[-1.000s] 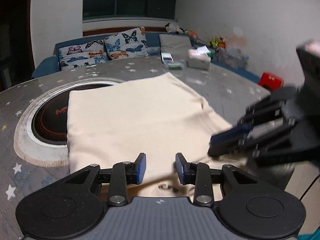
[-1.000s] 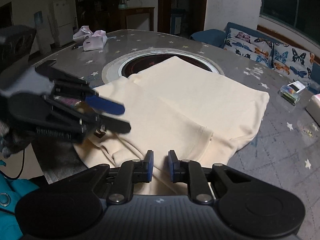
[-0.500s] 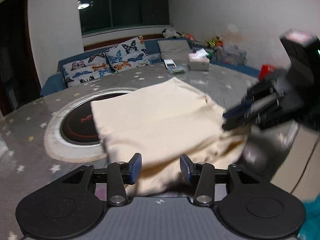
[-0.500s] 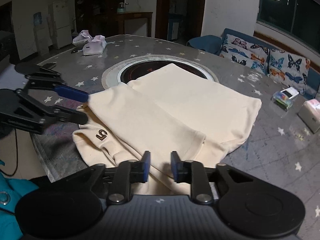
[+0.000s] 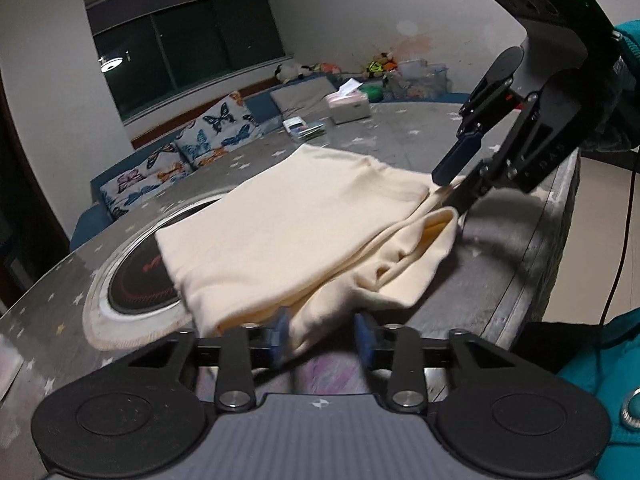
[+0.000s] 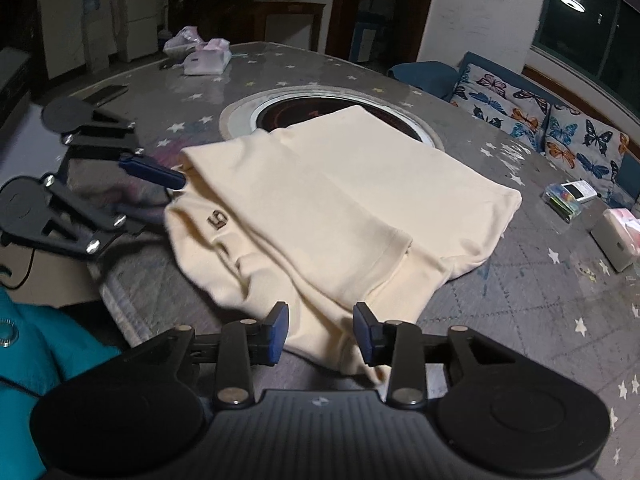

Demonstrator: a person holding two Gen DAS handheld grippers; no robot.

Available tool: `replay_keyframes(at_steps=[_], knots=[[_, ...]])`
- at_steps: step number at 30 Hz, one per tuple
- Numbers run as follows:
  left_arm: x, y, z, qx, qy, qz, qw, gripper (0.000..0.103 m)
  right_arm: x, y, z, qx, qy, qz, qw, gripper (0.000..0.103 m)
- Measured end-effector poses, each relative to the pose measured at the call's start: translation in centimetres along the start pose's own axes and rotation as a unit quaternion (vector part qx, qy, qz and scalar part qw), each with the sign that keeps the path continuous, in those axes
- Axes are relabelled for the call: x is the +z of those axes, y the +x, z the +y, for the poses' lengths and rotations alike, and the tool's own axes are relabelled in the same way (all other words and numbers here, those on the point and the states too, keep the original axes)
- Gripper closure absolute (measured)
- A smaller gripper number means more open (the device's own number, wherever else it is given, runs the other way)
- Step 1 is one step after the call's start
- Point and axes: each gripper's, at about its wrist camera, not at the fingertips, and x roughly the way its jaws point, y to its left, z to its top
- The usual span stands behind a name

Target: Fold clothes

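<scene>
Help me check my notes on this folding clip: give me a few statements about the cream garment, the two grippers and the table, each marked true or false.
1. The cream-coloured folded garment lies partly over the round dark burner inset in the table. True.
2. Both the left gripper and the right gripper have their jaws open. True.
3. The garment carries a dark number 8. False: it reads 5.
4. The grey star-patterned tabletop holds nothing but the garment. False: a pink tissue box sits there too.

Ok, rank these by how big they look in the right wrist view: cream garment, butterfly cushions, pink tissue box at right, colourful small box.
1. cream garment
2. butterfly cushions
3. pink tissue box, cropped and nearer, so unsure
4. colourful small box
</scene>
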Motion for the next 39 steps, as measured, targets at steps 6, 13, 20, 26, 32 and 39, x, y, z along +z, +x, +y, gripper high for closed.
replay_keyframes(at_steps=[6,13,20,26,32,39], knots=[[1.5,-0.1,1.6,-0.007,-0.053,-0.015,0.9984,0.092,-0.3,-0.2,1.1,0.008,-0.041,0.002,0.999,0.055],[0.8,-0.9,2.7,-0.047,-0.071,0.016,0.9962,0.089,-0.8,-0.9,1.0,0.016,-0.053,0.009,0.998,0.054],[0.0,-0.4,5.8,-0.011,-0.188,0.030,0.9816,0.089,-0.7,-1.2,-0.6,0.004,-0.022,-0.002,1.000,0.054],[-0.2,0.1,5.4,0.070,-0.201,0.038,0.9764,0.089,-0.6,-0.3,-0.7,0.011,-0.010,-0.006,1.000,0.054],[-0.2,-0.3,5.0,0.117,-0.200,0.050,0.9717,0.085,-0.4,0.5,-0.5,0.017,-0.010,-0.005,1.000,0.051],[-0.5,-0.6,5.2,0.141,-0.208,0.069,0.9655,0.080,-0.4,0.4,-0.8,0.014,-0.007,-0.004,1.000,0.049]])
